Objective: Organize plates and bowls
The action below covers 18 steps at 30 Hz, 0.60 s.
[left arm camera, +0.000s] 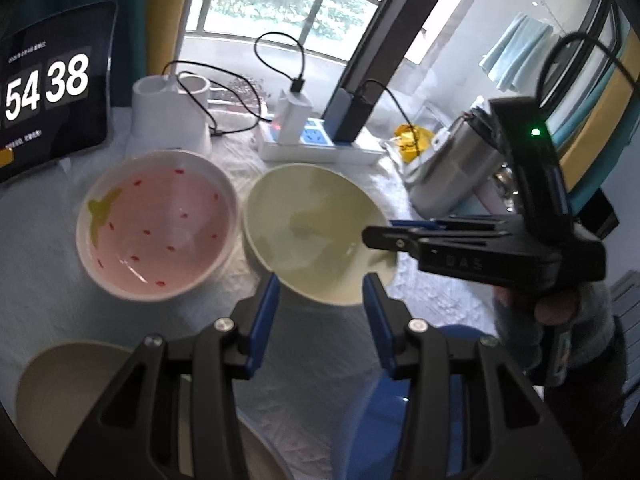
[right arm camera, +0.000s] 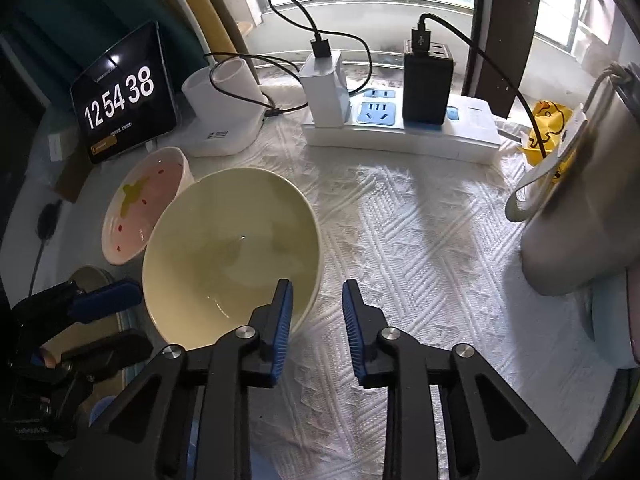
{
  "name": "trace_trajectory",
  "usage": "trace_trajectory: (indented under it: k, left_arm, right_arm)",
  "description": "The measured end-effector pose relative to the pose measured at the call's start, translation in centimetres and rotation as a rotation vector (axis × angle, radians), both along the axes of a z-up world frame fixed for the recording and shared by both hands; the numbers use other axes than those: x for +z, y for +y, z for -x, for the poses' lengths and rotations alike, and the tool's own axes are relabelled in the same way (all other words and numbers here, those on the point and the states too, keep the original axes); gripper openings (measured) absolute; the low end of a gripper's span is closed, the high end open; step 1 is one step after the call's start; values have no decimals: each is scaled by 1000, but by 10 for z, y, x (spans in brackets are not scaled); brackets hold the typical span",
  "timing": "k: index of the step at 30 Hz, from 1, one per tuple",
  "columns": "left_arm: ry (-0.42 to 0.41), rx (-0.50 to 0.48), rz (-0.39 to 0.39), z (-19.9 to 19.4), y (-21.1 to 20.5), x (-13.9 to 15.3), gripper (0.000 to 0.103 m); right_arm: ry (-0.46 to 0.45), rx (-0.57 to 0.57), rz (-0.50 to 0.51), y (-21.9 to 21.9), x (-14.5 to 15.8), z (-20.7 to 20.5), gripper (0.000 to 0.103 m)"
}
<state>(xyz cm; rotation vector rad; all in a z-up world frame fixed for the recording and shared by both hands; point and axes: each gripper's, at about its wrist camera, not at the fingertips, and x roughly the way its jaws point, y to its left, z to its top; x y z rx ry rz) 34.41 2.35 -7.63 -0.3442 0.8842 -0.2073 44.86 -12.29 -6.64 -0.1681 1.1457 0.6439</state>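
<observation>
The cream bowl [right arm camera: 232,256] sits on the counter [right arm camera: 420,240], on a white textured cloth, just beside the pink strawberry-patterned bowl [right arm camera: 144,208] at its 10 o'clock; whether the two rims touch is hard to tell. In the right wrist view the right gripper [right arm camera: 316,316] has its jaws spread, the left blue-padded finger inside the cream bowl at its near rim and the other finger outside, at the rim's 3 o'clock side; the rim lies between them, not pinched.

In the left wrist view the left gripper [left arm camera: 322,312] also has its jaws spread, hovering just short of the cream bowl's [left arm camera: 316,236] 6 o'clock edge with nothing between them. The pink bowl [left arm camera: 158,224] lies at 10 o'clock from these jaws. A beige plate [left arm camera: 72,392] shows at 8 o'clock and a blue plate [left arm camera: 384,412] at 4 o'clock, both partly hidden beneath the gripper.

Behind the bowls stand a tablet clock [right arm camera: 124,100], a white holder [right arm camera: 228,108], a power strip [right arm camera: 404,132] and a steel flask [left arm camera: 460,168].
</observation>
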Motion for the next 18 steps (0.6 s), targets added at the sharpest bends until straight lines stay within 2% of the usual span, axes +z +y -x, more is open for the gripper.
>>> trace_trajectory:
  k: [7,18]
  left_arm:
    - [87,41,43,-23,11,-19,44]
    - [61,37,-15,-24,6,-18,44]
  right_arm:
    - [-7,48,56,15,-4,0,20]
    - [1,79,75,22,-12,-8,20]
